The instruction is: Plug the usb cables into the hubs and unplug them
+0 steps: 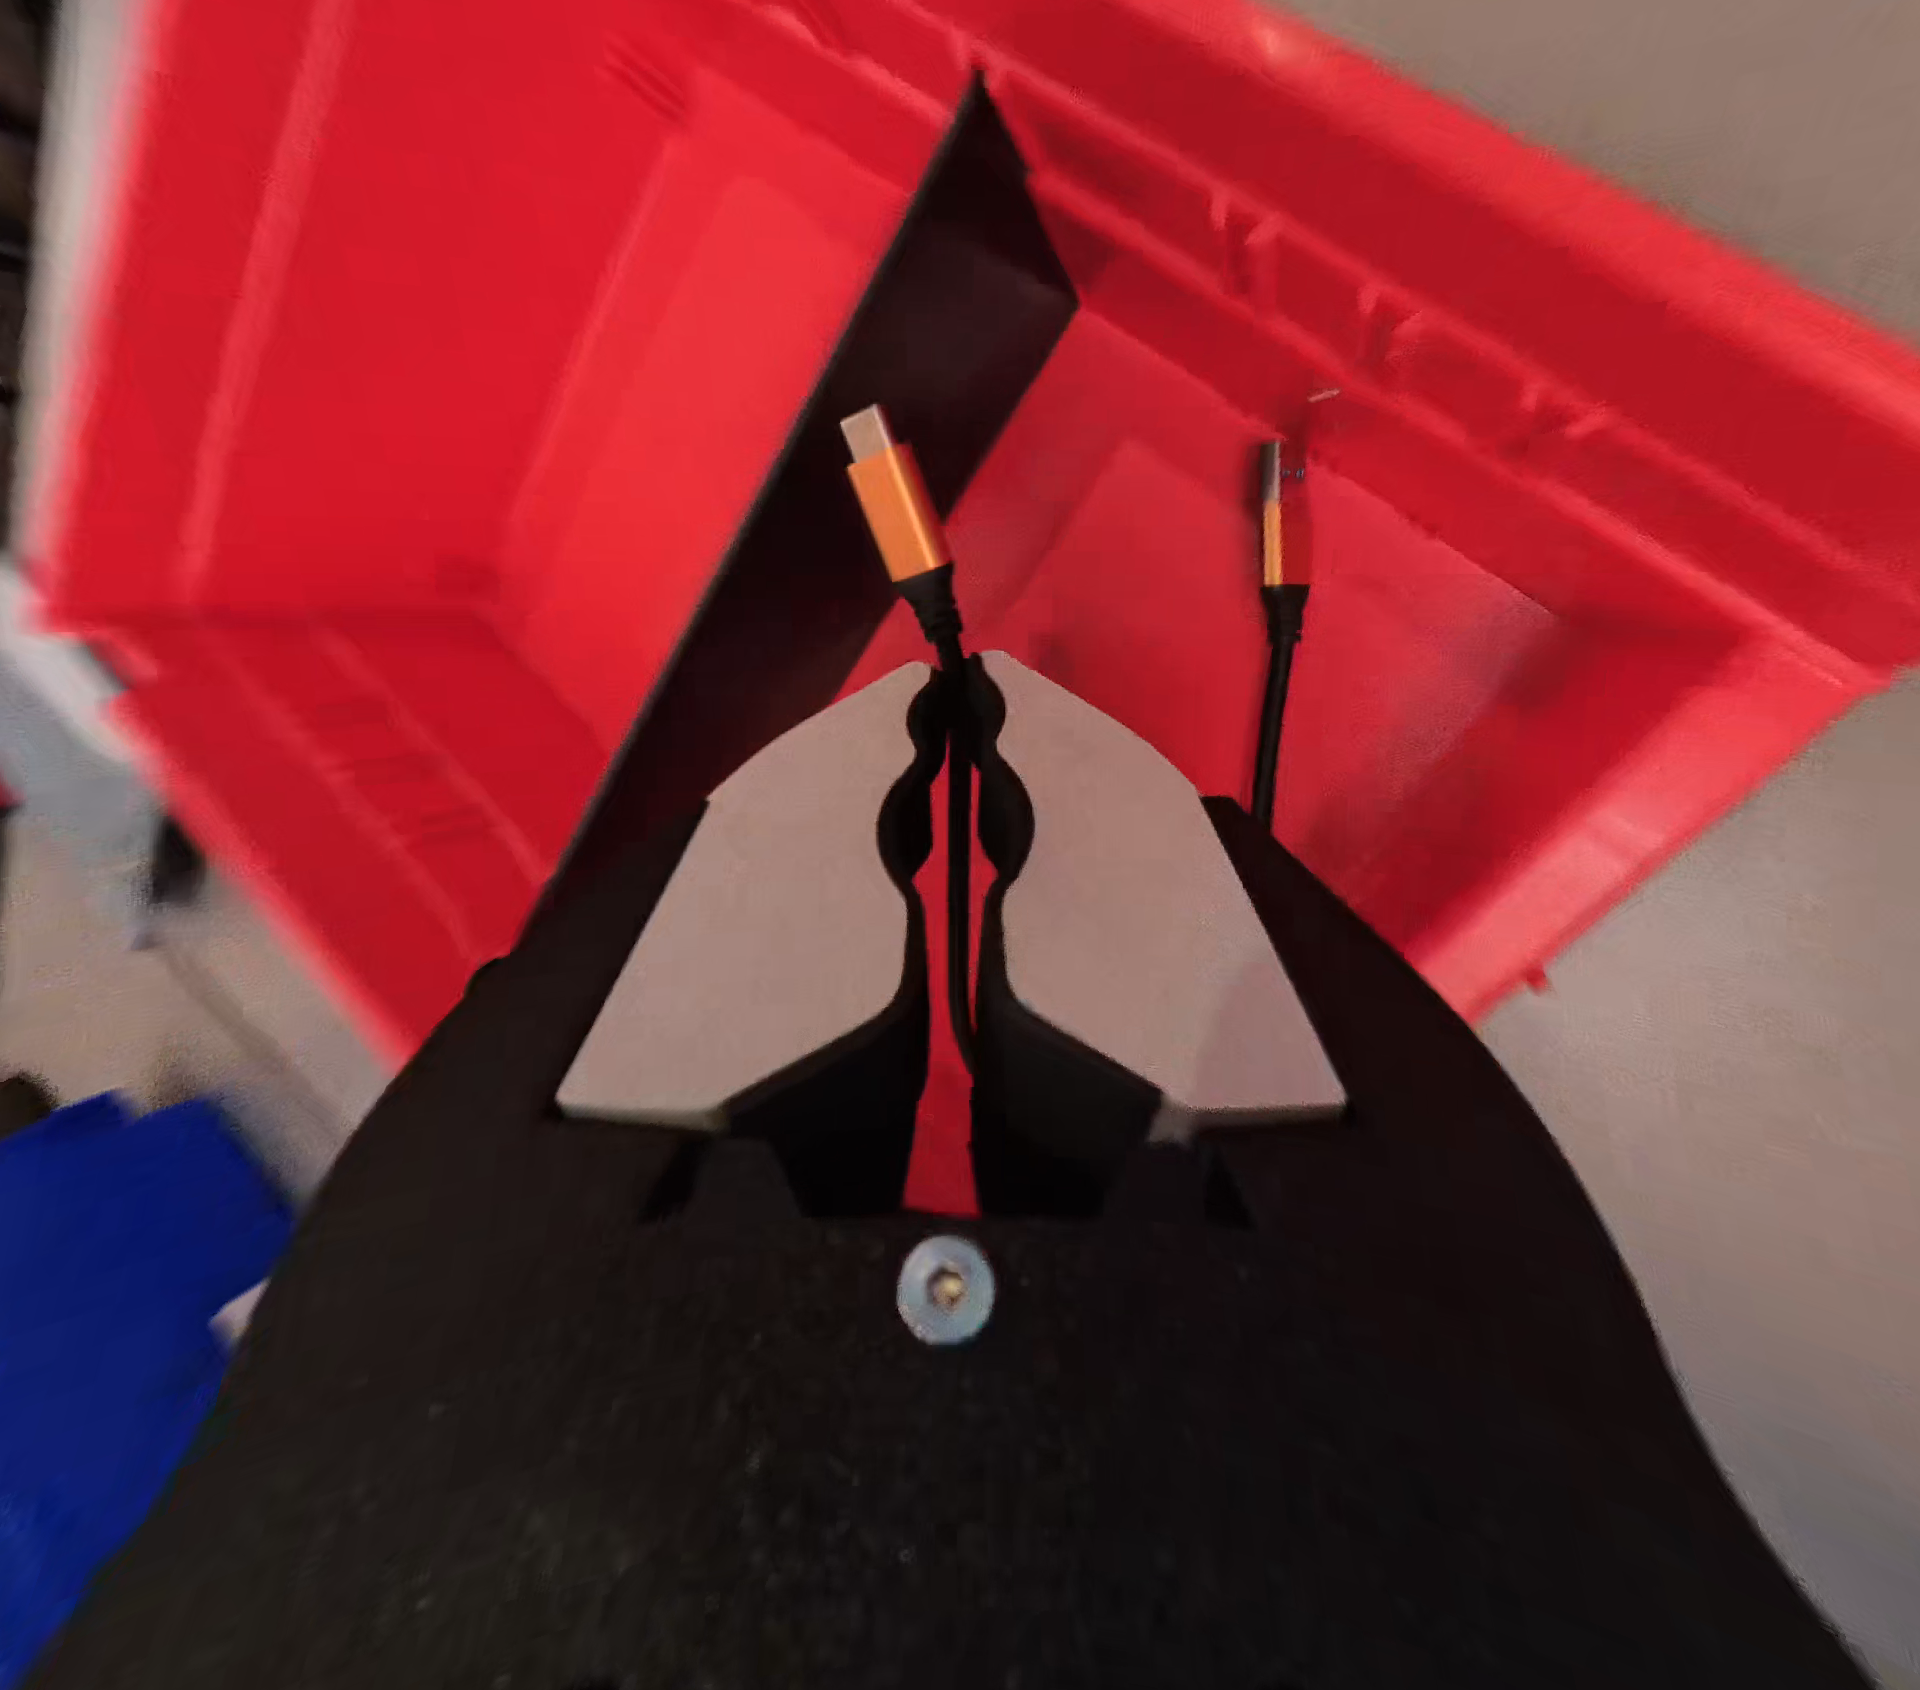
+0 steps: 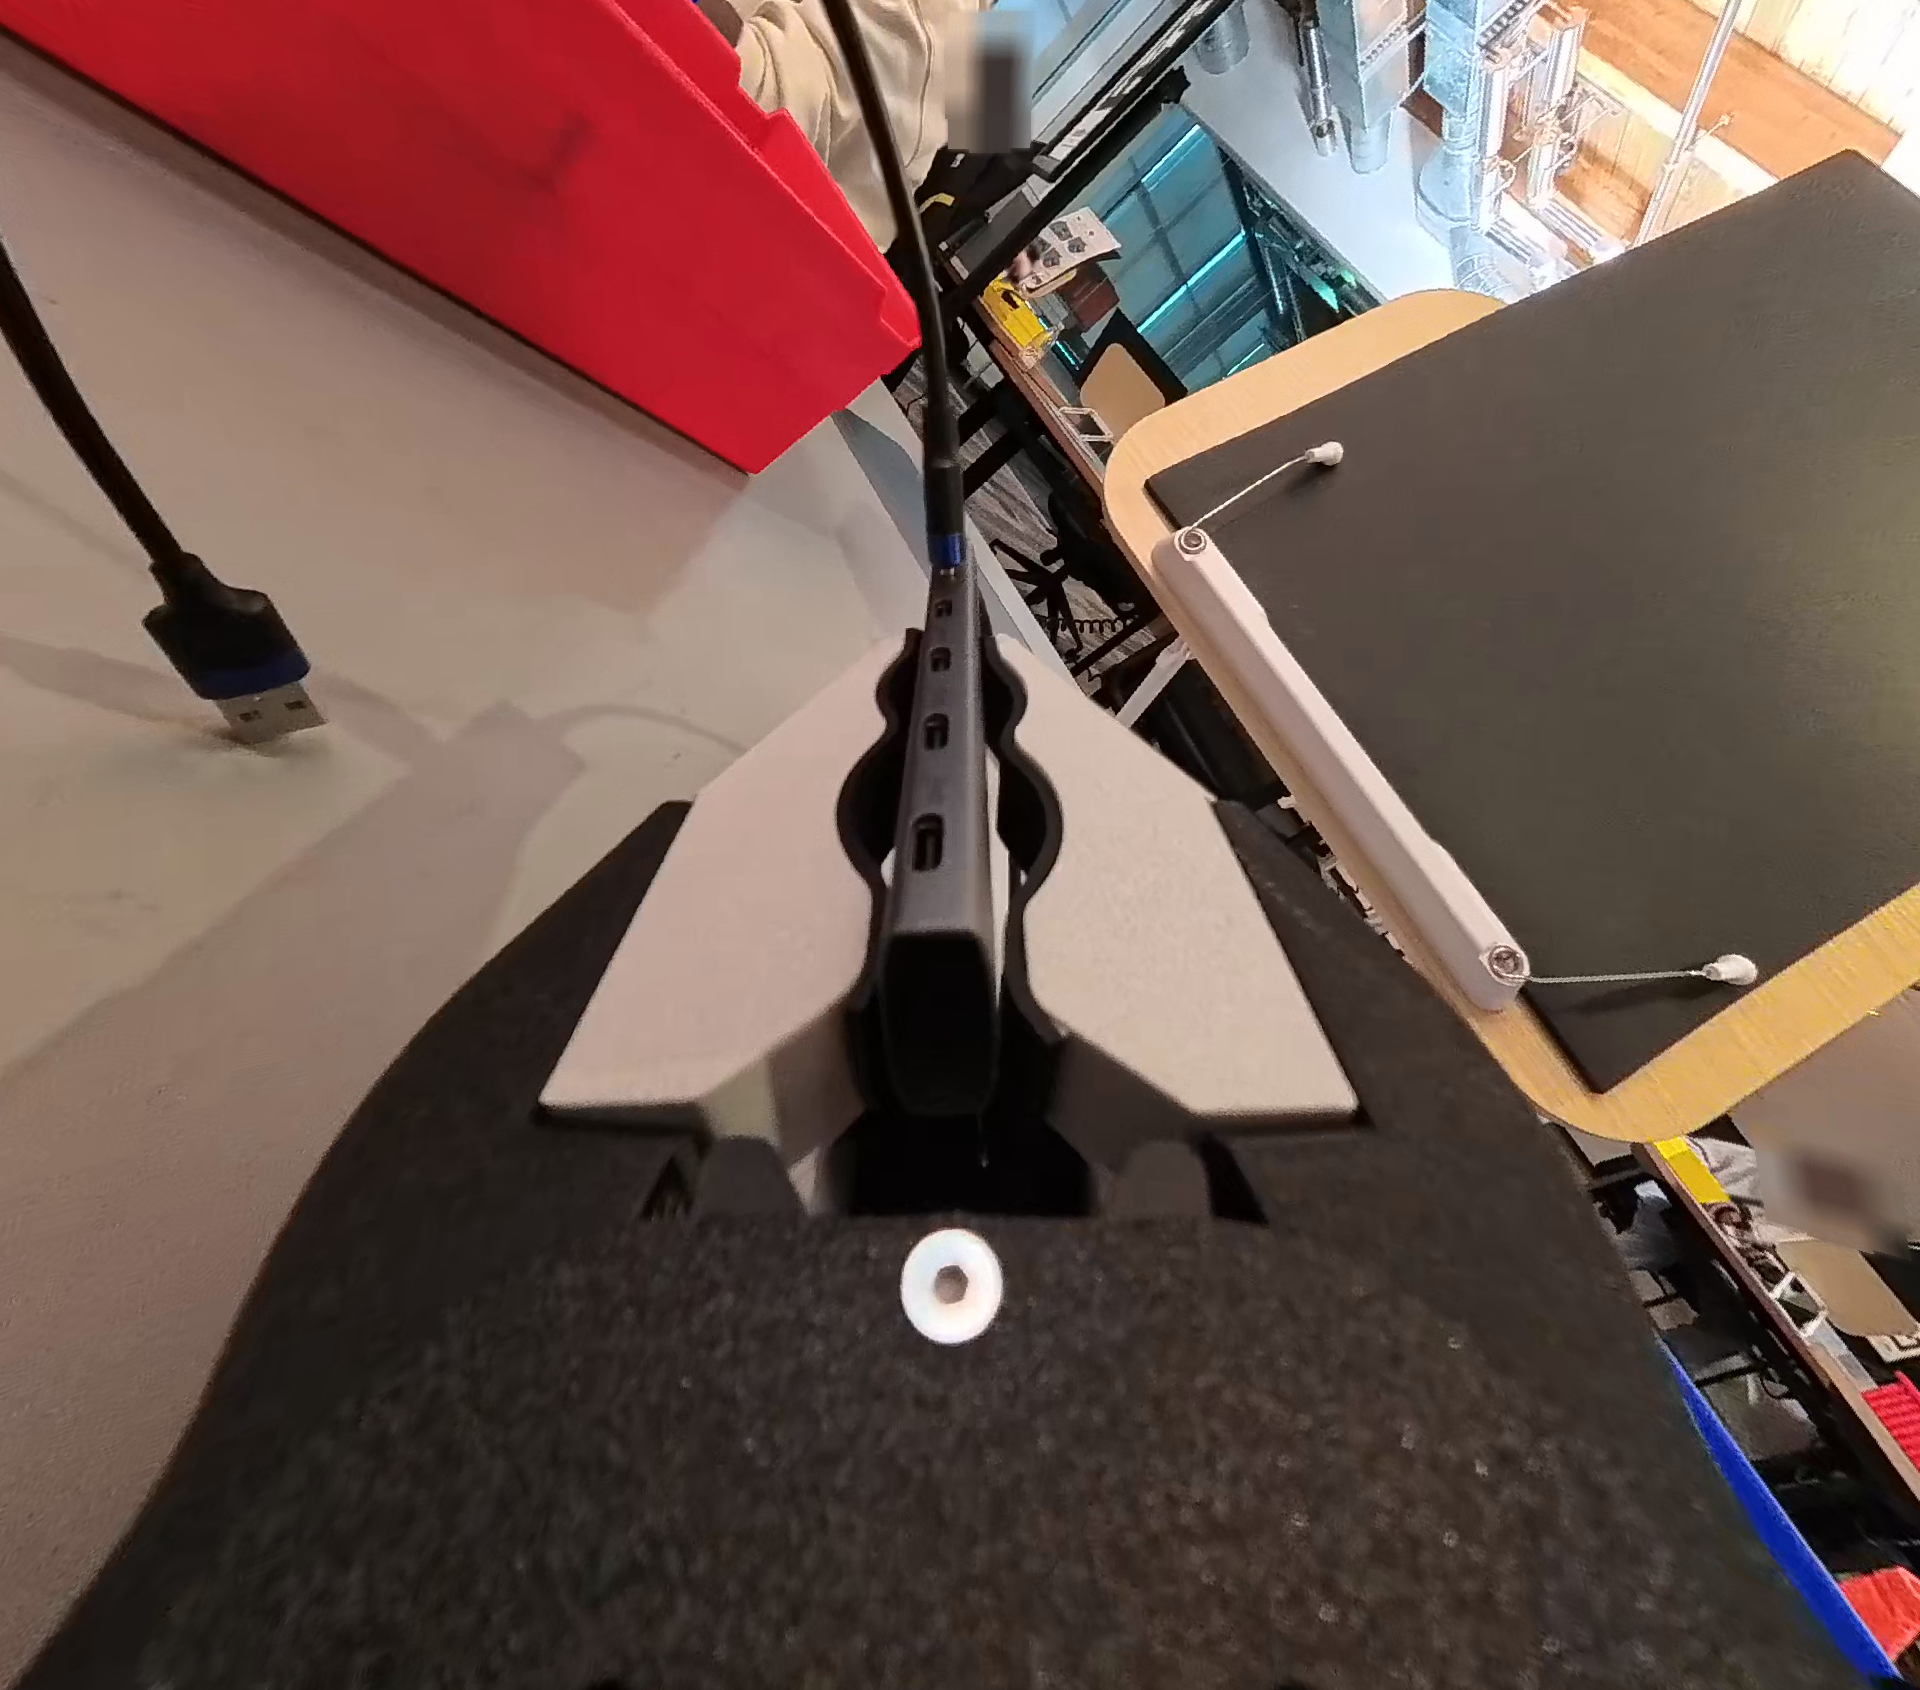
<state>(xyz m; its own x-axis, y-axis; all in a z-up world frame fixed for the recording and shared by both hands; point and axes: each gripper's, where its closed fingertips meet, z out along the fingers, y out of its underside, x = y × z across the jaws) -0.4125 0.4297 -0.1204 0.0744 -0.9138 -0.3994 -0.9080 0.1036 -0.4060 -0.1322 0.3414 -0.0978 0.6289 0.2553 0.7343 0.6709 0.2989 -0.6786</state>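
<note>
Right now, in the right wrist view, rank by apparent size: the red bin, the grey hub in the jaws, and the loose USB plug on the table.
1. red bin, largest.
2. grey hub, though it sits nearest the camera, which enlarges it.
3. USB plug, smallest.

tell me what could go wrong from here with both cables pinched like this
1. The left gripper pinches only the thin black cable just behind its orange plug; the plug could swivel or the cable slip.
2. The second orange plug hangs loose over the red bin and might snag its rim.
3. The right gripper clamps the grey hub; its cable's USB plug lies on the table and could drag.
</note>
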